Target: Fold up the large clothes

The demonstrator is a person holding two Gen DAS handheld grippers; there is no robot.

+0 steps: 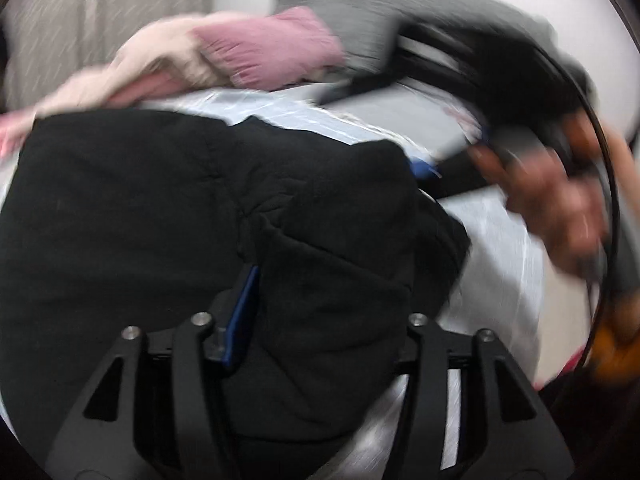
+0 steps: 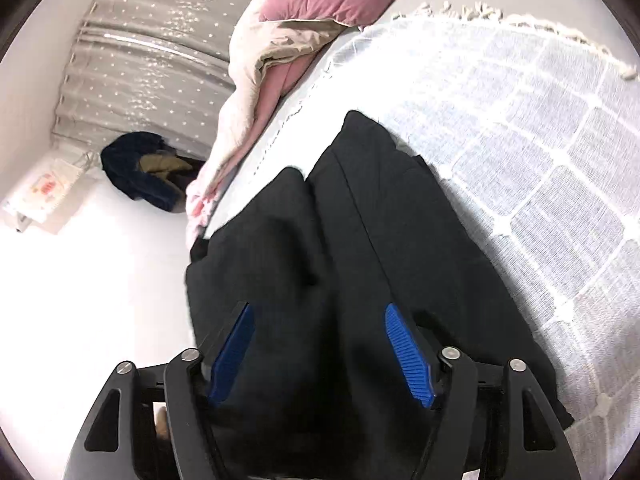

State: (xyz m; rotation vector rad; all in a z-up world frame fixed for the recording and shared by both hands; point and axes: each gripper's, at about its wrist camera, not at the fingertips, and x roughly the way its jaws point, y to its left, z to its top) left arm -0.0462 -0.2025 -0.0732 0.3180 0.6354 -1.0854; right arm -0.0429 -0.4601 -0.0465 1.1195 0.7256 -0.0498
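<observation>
A large black garment (image 1: 168, 208) lies bunched on the bed's pale checked cover (image 1: 500, 248). In the left wrist view my left gripper (image 1: 320, 280) is buried in its folds; one blue pad (image 1: 244, 312) shows, the other is hidden by cloth, and the view is blurred. In the right wrist view the garment (image 2: 360, 220) stretches away over the checked cover (image 2: 540, 140). My right gripper (image 2: 320, 320) is over it with jaws wide apart, both blue pads (image 2: 408, 356) visible, cloth between them. The right gripper and the hand holding it (image 1: 560, 196) show blurred in the left wrist view.
A pink and cream quilt (image 2: 280, 48) lies at the bed's far side, also in the left wrist view (image 1: 240, 56). A grey pillow (image 1: 360, 12) lies behind. A dark pile of clothes (image 2: 144, 168) sits on the white floor near a starred curtain (image 2: 152, 48).
</observation>
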